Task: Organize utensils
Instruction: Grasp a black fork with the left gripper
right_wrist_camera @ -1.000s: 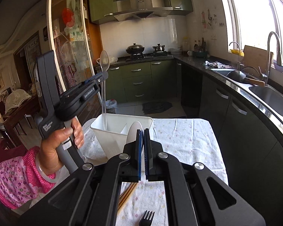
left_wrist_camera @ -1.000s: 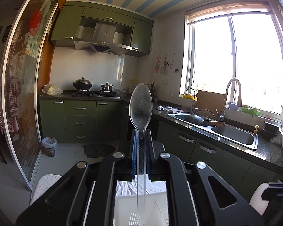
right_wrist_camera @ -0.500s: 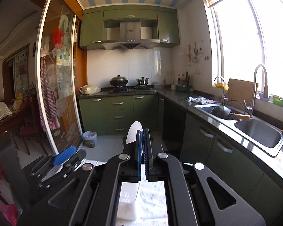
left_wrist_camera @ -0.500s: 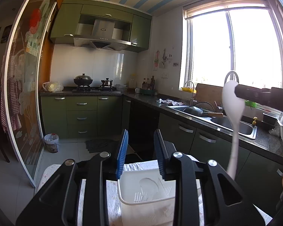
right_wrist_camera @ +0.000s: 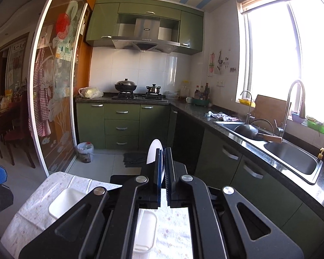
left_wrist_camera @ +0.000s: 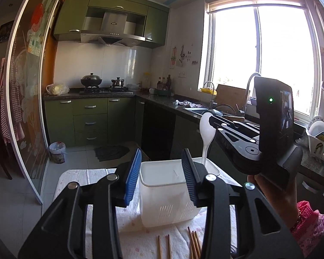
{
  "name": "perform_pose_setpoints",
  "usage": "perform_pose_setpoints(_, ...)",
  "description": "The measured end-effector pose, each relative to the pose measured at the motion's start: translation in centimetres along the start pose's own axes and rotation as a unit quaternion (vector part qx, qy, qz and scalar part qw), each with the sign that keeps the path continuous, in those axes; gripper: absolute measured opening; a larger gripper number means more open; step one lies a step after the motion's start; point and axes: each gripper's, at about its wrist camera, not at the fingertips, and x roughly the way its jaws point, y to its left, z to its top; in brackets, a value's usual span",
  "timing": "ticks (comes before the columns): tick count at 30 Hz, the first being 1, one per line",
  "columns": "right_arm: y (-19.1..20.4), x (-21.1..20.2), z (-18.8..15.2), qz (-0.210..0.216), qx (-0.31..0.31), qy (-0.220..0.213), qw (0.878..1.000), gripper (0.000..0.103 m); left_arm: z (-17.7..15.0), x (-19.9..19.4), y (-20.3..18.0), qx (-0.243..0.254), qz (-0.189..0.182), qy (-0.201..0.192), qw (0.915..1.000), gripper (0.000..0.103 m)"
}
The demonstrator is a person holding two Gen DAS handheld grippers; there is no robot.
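My left gripper (left_wrist_camera: 161, 172) hangs over the table with its jaws opening and nothing between its pads. Past them stands the white utensil holder (left_wrist_camera: 168, 196). My right gripper (left_wrist_camera: 213, 122) comes in from the right, shut on a white spoon (left_wrist_camera: 207, 132) whose handle reaches down into the holder's back right corner. In the right wrist view, that spoon's bowl (right_wrist_camera: 154, 153) sticks up above the right gripper (right_wrist_camera: 163, 168). Its jaws are just starting to part, and the pads still touch the spoon. Wooden chopsticks (left_wrist_camera: 193, 245) lie on the cloth in front of the holder.
A floral cloth (left_wrist_camera: 75, 177) covers the small table. A dark counter with a sink (right_wrist_camera: 291, 157) runs along the right. Green cabinets and a stove (right_wrist_camera: 138, 96) stand at the back, with a glass sliding door (right_wrist_camera: 54, 86) at the left. A hand (left_wrist_camera: 276, 196) holds the right gripper.
My left gripper let go of the clear spoon, opened and drew back from the holder. My right gripper swung across with the white spoon and brought its handle down to the holder.
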Motion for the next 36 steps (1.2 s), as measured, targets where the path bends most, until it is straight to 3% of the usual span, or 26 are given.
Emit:
perform_pose_setpoints(2, 0.1, -0.6, -0.9, 0.003, -0.004, 0.0, 1.0, 0.016, -0.5, -0.2, 0.0, 0.001, 0.002, 0.023, 0.9997, 0.038)
perform_pose_setpoints(8, -1.2, -5.5, -2.6, 0.023, 0.014, -0.009, 1.0, 0.017, -3.4, 0.7, 0.1, 0.009, 0.004, 0.142, 0.9898, 0.038)
perform_pose_setpoints(10, -2.1, -7.9, -3.5, 0.033, 0.025, -0.007, 0.999, 0.021, -5.1, 1.6, 0.2, 0.013, 0.003, 0.202, 0.9792, 0.038)
perform_pose_setpoints(13, -3.2, -11.5, -5.2, 0.038, 0.028, 0.0, 0.999, 0.027, -8.2, 3.1, 0.1, 0.017, 0.001, 0.292, 0.9562, 0.038)
perform_pose_setpoints(15, -3.7, -13.1, -6.5, 0.043, 0.027, 0.014, 0.999, 0.027, -10.0, 3.9, -0.3, 0.028, -0.001, 0.338, 0.9408, 0.028)
perform_pose_setpoints(18, -4.7, -15.1, -8.7, 0.047, 0.033, 0.038, 0.998, 0.027, -12.2, 4.5, -1.7, 0.042, -0.023, 0.391, 0.9192, 0.022)
perform_pose_setpoints(21, -5.9, -16.5, -10.4, 0.049, 0.043, 0.057, 0.996, 0.027, -13.3, 4.4, -2.9, 0.059, -0.03, 0.417, 0.9066, 0.022)
perform_pose_setpoints(23, -6.5, -17.2, -11.1, 0.049, 0.049, 0.066, 0.995, 0.034, -13.8, 4.2, -3.5, 0.067, -0.03, 0.429, 0.9001, 0.022)
perform_pose_setpoints(27, -7.7, -18.2, -12.0, 0.054, 0.056, 0.076, 0.994, 0.034, -14.7, 4.2, -4.2, 0.078, -0.03, 0.45, 0.8893, 0.022)
perform_pose_setpoints(31, -8.0, -18.9, -12.2, 0.062, 0.061, 0.079, 0.993, 0.034, -15.6, 4.8, -4.4, 0.079, -0.029, 0.466, 0.8807, 0.019)
perform_pose_setpoints(36, -7.9, -19.1, -11.7, 0.068, 0.061, 0.082, 0.992, 0.039, -15.7, 4.9, -4.6, 0.081, -0.028, 0.472, 0.8775, 0.016)
